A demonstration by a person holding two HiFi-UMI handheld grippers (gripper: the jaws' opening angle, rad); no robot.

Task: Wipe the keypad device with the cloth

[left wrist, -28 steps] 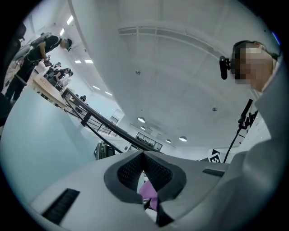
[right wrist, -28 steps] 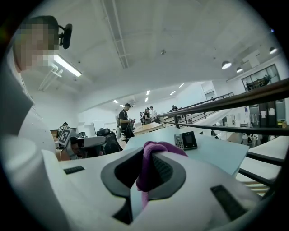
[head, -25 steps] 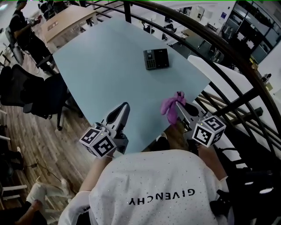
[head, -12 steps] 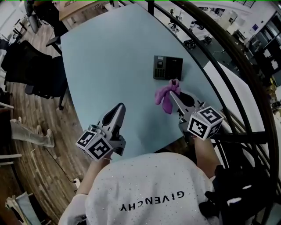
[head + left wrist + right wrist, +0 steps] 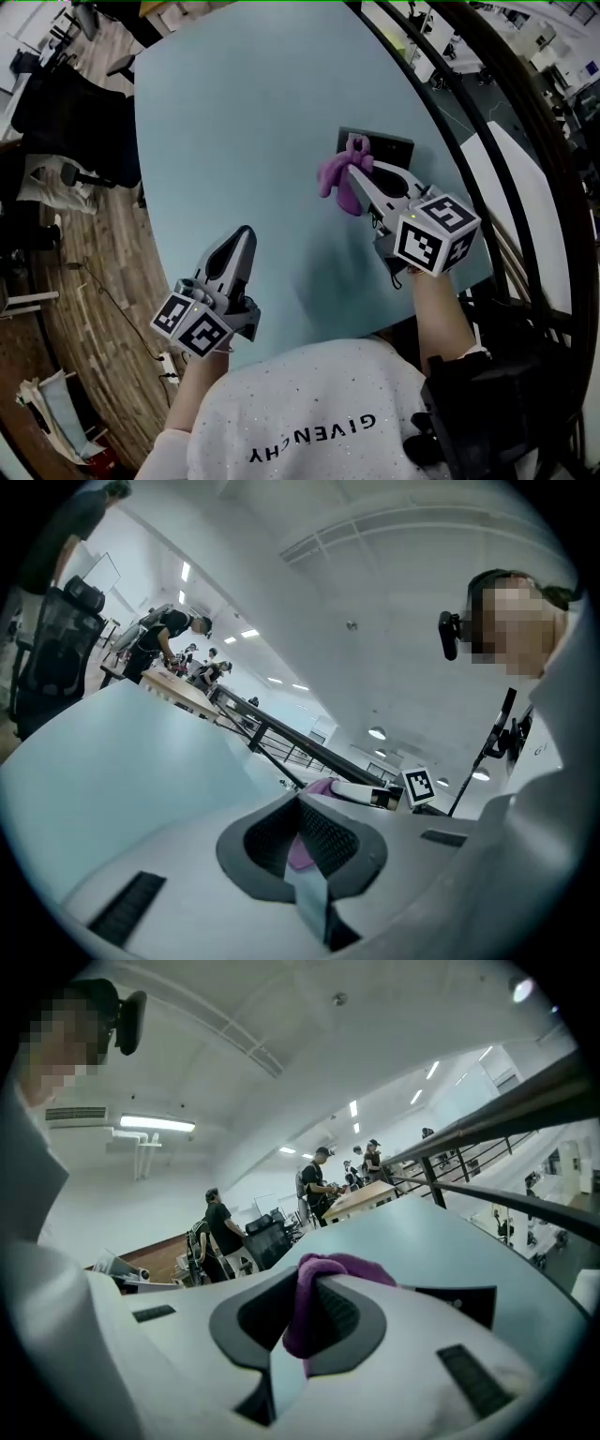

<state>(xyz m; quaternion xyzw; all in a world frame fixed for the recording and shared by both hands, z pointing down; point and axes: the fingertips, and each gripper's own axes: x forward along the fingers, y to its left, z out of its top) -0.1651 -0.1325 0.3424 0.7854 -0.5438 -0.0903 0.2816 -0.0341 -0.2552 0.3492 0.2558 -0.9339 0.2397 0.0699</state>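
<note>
Pinching, right gripper (image 5: 361,169): jaws clamp cloth (image 5: 336,175), overlapping keypad (image 5: 390,145).
Left gripper (image 5: 245,234): jaws pressed together, above surface (image 5: 234,112), near edge.

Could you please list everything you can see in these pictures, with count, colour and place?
table: one, pale blue-green, centre
keypad device: one, dark, far right part of the table, partly under the cloth
cloth: one, purple, bunched over the keypad device's near edge
railing: one, black, along the table's right side
office chair: at least one, black, left of the table
floor: brown wood, left
people: several, dark clothes, beyond the table's far end
shirt: one, white, bottom of the head view
left gripper: one, grey-white, over the table's near edge, jaws together
right gripper: one, grey-white, at the keypad device, jaws clamped on the cloth
</note>
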